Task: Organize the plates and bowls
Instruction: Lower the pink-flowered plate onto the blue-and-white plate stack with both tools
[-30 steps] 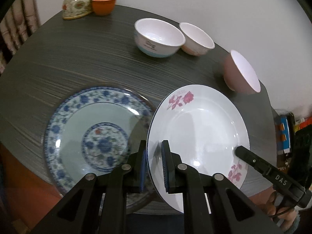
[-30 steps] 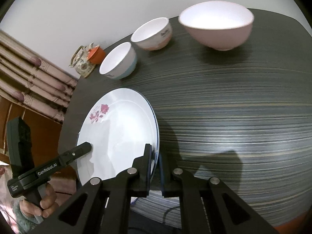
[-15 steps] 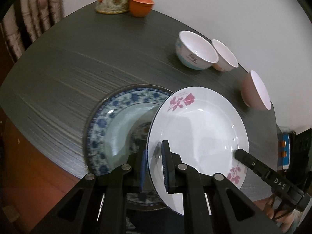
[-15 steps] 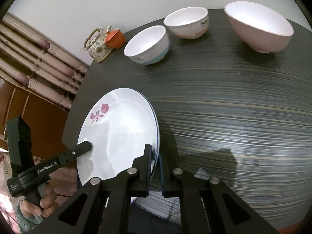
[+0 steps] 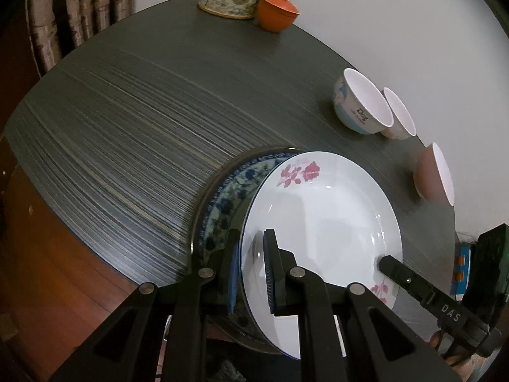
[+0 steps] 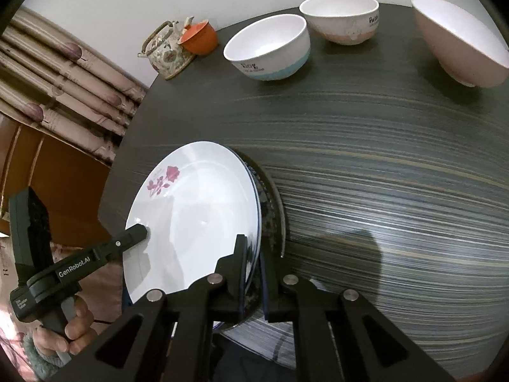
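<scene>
Your left claw (image 5: pixel 251 264) clenched on the white rose plate's (image 5: pixel 321 219) near rim, your right claw (image 6: pixel 253 273) gripping its opposite rim, plate tilted above the blue floral plate (image 5: pixel 222 203) on the dark worktop (image 5: pixel 143 121), three bowls beyond: blue-banded bowl (image 6: pixel 270 47), pink-banded bowl (image 6: pixel 342 16), pink bowl (image 6: pixel 458 51).

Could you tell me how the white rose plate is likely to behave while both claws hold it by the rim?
The white rose plate looks rigid, so it should not flex. Its glossy glaze suggests it could slip in the left claw and right claw, which grip only its edge. It seems to be ceramic, so likely breakable if dropped onto the blue patterned plate.
</scene>
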